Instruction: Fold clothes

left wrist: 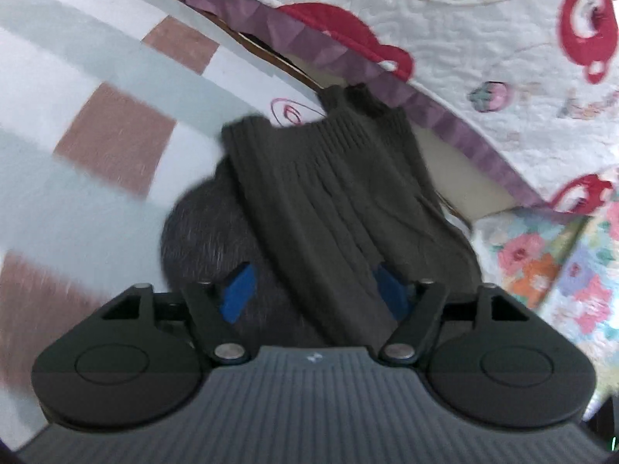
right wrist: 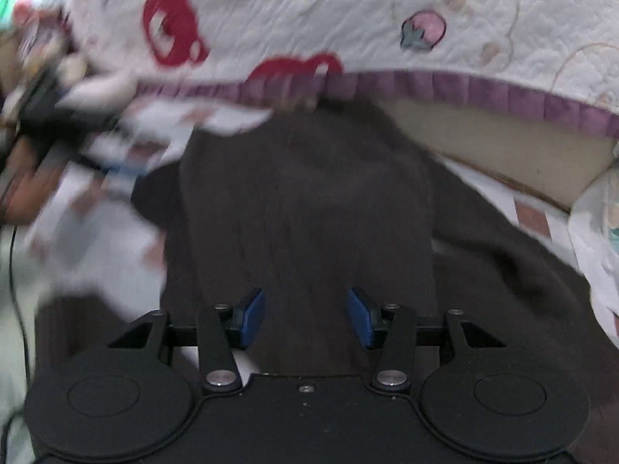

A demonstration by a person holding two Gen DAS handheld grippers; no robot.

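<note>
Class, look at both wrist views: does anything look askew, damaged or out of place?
The dark knit garment is bunched, draped across the open left gripper, not flat. The right gripper is open too. No damage shows.

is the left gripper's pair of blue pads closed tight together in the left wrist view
No: the left gripper has its blue pads spread wide apart, with the dark knitted garment lying between them.

The left gripper is held with jaws spread wide. The right gripper is likewise held with jaws parted.
</note>
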